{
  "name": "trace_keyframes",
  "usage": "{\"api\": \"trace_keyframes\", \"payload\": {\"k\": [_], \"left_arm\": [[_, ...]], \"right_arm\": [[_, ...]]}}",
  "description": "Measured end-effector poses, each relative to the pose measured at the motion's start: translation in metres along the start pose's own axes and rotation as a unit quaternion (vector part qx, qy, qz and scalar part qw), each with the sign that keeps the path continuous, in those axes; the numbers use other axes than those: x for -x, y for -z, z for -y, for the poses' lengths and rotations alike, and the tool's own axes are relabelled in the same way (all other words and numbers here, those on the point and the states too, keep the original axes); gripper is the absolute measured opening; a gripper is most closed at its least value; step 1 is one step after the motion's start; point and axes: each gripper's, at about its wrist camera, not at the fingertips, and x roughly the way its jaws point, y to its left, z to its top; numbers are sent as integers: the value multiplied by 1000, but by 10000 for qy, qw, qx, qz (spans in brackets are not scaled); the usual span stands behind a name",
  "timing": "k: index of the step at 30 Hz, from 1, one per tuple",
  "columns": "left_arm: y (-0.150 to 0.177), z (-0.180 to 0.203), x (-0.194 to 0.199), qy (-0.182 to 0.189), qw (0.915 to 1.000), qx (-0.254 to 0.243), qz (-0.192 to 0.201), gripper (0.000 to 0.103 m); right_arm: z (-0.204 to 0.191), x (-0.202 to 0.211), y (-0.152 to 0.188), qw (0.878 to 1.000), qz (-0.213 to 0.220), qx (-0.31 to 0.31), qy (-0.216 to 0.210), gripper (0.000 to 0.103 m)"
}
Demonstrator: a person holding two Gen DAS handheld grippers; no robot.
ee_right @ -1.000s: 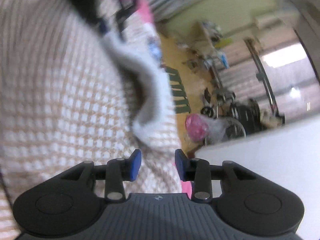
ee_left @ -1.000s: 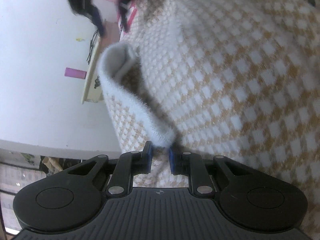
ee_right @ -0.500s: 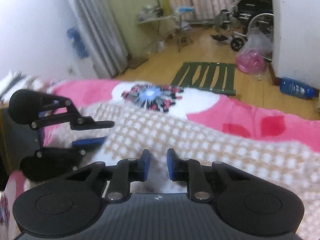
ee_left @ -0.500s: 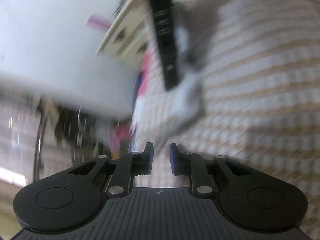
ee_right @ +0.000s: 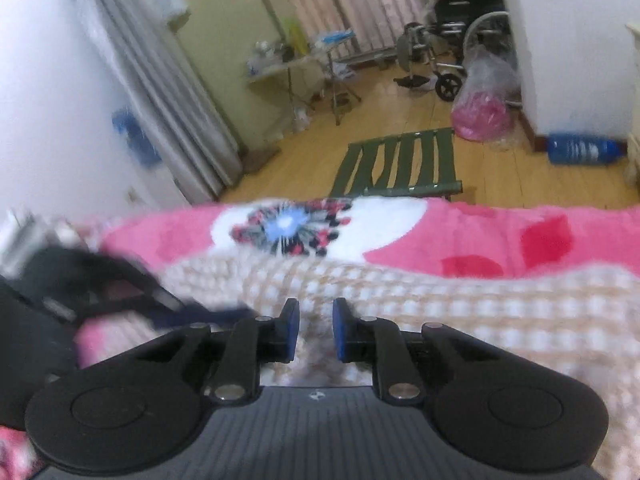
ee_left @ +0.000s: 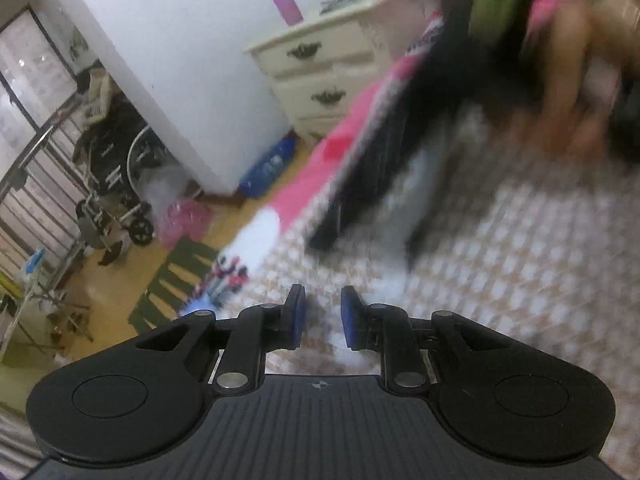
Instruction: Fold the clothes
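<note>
Left wrist: left gripper (ee_left: 322,316) jaws slightly parted, nothing visibly clamped; checked beige-white garment (ee_left: 500,264) lies below on pink blanket (ee_left: 320,160); motion blur. Right wrist: right gripper (ee_right: 315,330) narrow gap over garment edge (ee_right: 460,312); grip on cloth — cannot tell

A pink blanket (ee_right: 460,232) with a white flower patch is spread across the bed. On the wooden floor at 12 o'clock from it, a green slatted folding stool (ee_right: 396,168) is seen. A pink plastic bag (ee_right: 484,114) and a wheelchair (ee_right: 452,40) are placed at 1 o'clock, a blue bottle (ee_right: 584,150) at 2 o'clock. A cream dresser (ee_left: 320,72) is set against the white wall.
</note>
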Motion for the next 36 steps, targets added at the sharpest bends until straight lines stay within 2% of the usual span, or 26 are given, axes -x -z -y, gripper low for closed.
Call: {"api": "trace_keyframes", "payload": {"k": [2, 4, 5, 7, 10, 13, 16, 19, 21, 23, 26, 30, 33, 35, 36], "left_arm": [[9, 1, -1, -17, 10000, -15, 62, 21], [14, 1, 1, -62, 9998, -187, 103, 21], [20, 7, 5, -105, 9994, -299, 111, 21], [31, 19, 13, -189, 9984, -520, 127, 21], [36, 28, 11, -341, 9966, -732, 155, 21], [36, 36, 8, -515, 9942, -933, 173, 20], [42, 53, 19, -590, 9935, -960, 131, 14], [62, 75, 26, -862, 9857, -1405, 351, 9], [62, 77, 26, -943, 9850, -1396, 369, 9], [57, 71, 29, -875, 9871, -1295, 342, 12], [53, 64, 38, -688, 9919, -1015, 318, 15], [56, 62, 35, -603, 9942, -836, 306, 15], [53, 61, 30, -585, 9958, -653, 265, 15], [51, 58, 29, -558, 9966, -552, 244, 15], [50, 56, 30, -552, 9968, -534, 224, 20]], "right_arm": [[7, 30, 0, 9996, 260, -2, -89, 22], [11, 49, 4, 9993, 109, 350, 105, 22], [14, 53, 9, 9979, -90, 546, 350, 19], [24, 51, 19, 9925, -341, 834, 828, 14], [39, 39, 19, 9929, -295, 675, 929, 10], [39, 19, 14, 9889, -261, 933, 1130, 8], [38, 25, 21, 9880, -292, 1029, 1115, 8], [40, 40, 44, 9858, -309, 1211, 1120, 8], [43, 47, 45, 9890, -272, 980, 1074, 8], [41, 51, 36, 9897, -358, 871, 1080, 8], [34, 71, 18, 9914, -163, 795, 1026, 13], [40, 81, -2, 9927, 313, 508, 1049, 12], [74, 43, 12, 9874, -284, 165, 1550, 8], [85, 40, 30, 9896, -1, 140, 1435, 8], [83, 46, 27, 9898, 27, 63, 1423, 8]]}}
